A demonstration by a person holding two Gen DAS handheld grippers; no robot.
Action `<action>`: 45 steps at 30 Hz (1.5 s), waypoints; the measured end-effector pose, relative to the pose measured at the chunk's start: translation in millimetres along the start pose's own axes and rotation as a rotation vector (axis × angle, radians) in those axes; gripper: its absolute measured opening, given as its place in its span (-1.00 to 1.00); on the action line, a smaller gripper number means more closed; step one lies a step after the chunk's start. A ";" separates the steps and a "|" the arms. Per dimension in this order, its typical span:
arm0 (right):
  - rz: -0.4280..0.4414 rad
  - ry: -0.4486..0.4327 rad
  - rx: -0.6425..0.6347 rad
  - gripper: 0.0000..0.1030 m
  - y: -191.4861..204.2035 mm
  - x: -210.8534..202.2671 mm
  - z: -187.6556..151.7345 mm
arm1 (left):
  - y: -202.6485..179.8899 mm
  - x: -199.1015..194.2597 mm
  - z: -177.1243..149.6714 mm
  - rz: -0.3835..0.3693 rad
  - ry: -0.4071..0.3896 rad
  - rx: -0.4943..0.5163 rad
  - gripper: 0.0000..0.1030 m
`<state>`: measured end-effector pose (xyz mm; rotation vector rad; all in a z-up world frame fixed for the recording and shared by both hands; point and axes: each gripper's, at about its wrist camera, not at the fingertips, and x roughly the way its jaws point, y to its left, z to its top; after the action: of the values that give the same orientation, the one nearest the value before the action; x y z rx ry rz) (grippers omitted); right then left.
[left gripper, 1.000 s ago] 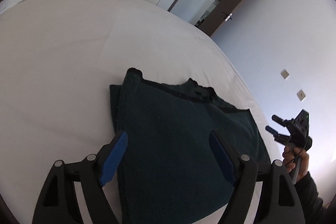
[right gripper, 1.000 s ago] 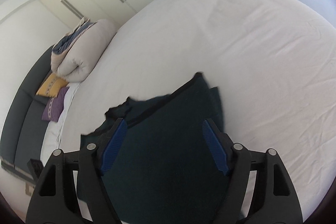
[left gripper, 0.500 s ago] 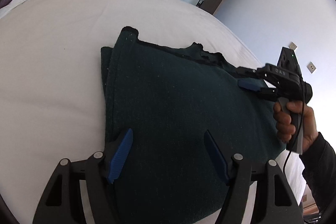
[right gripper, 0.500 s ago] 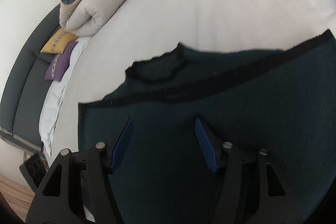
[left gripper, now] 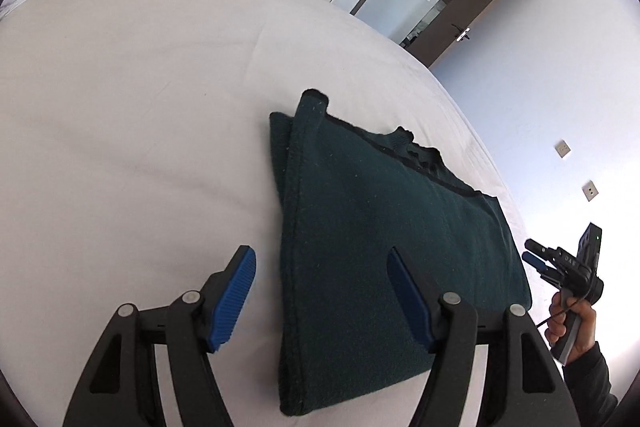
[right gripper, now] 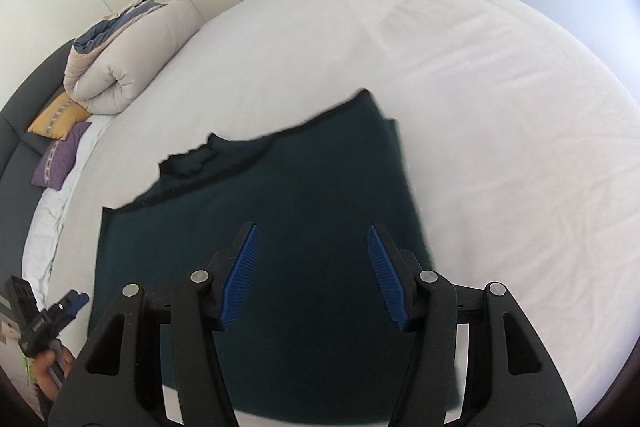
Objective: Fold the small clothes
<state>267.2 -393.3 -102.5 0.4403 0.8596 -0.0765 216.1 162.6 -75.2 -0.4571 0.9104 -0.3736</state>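
**Folded garment on the bed**

Left wrist: the left gripper (left gripper: 320,291) hovers over the dark green garment (left gripper: 384,235) lying folded on the white bed (left gripper: 140,107), jaws apart, grasping nothing.

Right wrist: the right gripper (right gripper: 314,269) hangs above the garment (right gripper: 304,195), released, empty.

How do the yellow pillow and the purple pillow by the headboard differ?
The yellow pillow is mustard-coloured and lies against the rolled duvet; the purple pillow lies on its other side, away from the duvet. Both carry a pale patterned band and rest at the bed's head.
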 end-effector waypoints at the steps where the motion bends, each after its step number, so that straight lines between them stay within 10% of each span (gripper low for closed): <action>1: -0.004 0.008 0.013 0.07 -14.0 -7.2 -8.1 | 3.2 -3.7 -7.0 0.000 0.003 -0.011 0.37; 9: 0.034 0.001 0.166 0.07 -95.6 -47.4 -40.5 | -7.6 -2.9 -39.4 -0.041 0.022 0.034 0.23; 21: 0.027 0.049 0.148 0.07 -106.5 -51.7 -45.8 | -10.2 9.3 -24.6 -0.036 0.008 0.060 0.11; 25: 0.039 0.074 0.092 0.05 -89.0 -45.2 -48.8 | -12.8 8.9 -26.3 0.001 0.008 0.083 -0.49; 32: -0.046 0.088 -0.048 -0.73 -64.3 -45.9 -49.0 | -10.7 6.4 -25.9 0.027 -0.002 0.085 -0.75; 45: -0.089 0.029 -0.079 -0.90 -58.9 -68.0 -54.7 | -16.7 -7.5 -29.2 0.054 -0.028 0.117 -0.86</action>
<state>169.3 -432.1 -103.1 0.3295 0.9081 -0.1181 186.0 145.8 -76.9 -0.3291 0.8673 -0.3679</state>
